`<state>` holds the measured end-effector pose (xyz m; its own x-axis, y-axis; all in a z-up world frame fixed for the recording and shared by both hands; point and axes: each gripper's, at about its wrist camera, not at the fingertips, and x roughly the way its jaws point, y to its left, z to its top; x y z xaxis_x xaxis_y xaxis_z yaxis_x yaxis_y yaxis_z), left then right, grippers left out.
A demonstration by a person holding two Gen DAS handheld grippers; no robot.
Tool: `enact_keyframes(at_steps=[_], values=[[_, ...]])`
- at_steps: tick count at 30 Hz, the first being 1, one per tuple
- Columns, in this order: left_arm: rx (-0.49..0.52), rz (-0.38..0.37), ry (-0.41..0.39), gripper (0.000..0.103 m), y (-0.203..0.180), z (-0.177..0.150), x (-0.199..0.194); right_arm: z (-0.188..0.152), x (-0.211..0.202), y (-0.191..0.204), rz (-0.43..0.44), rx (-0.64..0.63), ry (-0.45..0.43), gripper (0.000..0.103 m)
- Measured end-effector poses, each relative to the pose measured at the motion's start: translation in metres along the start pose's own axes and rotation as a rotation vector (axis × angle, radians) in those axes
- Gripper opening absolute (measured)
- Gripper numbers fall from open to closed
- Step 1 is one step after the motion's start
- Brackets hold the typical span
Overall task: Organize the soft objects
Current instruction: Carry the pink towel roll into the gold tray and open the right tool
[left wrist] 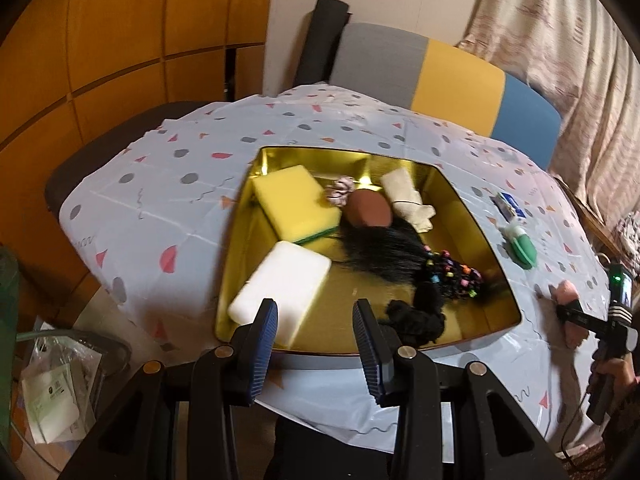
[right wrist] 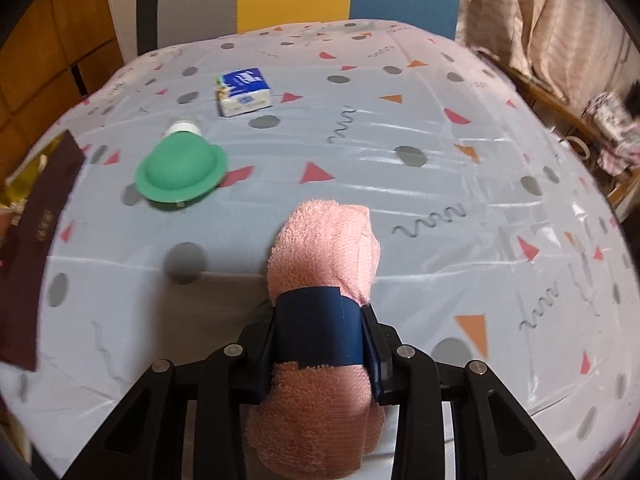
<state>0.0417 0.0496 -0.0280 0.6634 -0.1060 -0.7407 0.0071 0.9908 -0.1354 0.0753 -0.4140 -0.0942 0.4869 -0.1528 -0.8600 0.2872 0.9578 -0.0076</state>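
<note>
- Left wrist view: the left gripper [left wrist: 316,320] hangs with jaws apart and nothing between them, over the near edge of the shiny gold rectangular tray [left wrist: 460,196].
- Inside the tray, left to right: a white foam block [left wrist: 280,280], a yellow sponge [left wrist: 294,206], a brown oval pad [left wrist: 368,210], a black wig with coloured beads [left wrist: 400,256].
- Right wrist view: the right gripper [right wrist: 320,336] is clamped on the rolled pink towel [right wrist: 324,248], which lies on the patterned tablecloth [right wrist: 400,208] right of the tray.
- Beyond it sit a green silicone dome [right wrist: 180,172] and a blue tissue pack [right wrist: 245,90].
</note>
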Motion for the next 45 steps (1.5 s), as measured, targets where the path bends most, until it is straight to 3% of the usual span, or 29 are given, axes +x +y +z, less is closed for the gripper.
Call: enact_keyframes(at_steps=[7,14,20,26,32,36,40,45], values=[[-0.028,0.024,-0.004,0.039,0.009,0.001,0.003,0.006,-0.041,0.036,0.166,-0.022,-0.079,0.036],[-0.037,0.033,-0.007,0.039,0.015,0.003,0.003,0.011,-0.088,0.159,0.412,-0.260,-0.129,0.036],[-0.051,0.054,-0.015,0.039,0.023,0.005,0.000,-0.002,-0.095,0.264,0.597,-0.423,-0.063,0.036],[-0.048,0.062,-0.024,0.039,0.028,0.007,-0.004,-0.019,-0.061,0.332,0.585,-0.519,0.060,0.037],[-0.048,0.059,-0.019,0.039,0.029,0.008,-0.002,-0.025,-0.024,0.347,0.477,-0.554,0.117,0.042],[-0.048,0.056,-0.015,0.039,0.029,0.007,-0.001,-0.023,-0.027,0.336,0.509,-0.518,0.095,0.058],[-0.043,0.055,-0.017,0.039,0.026,0.007,-0.003,-0.022,-0.047,0.318,0.574,-0.483,0.035,0.067],[-0.028,0.051,-0.019,0.039,0.021,0.006,-0.005,-0.014,-0.068,0.303,0.596,-0.451,-0.045,0.070]])
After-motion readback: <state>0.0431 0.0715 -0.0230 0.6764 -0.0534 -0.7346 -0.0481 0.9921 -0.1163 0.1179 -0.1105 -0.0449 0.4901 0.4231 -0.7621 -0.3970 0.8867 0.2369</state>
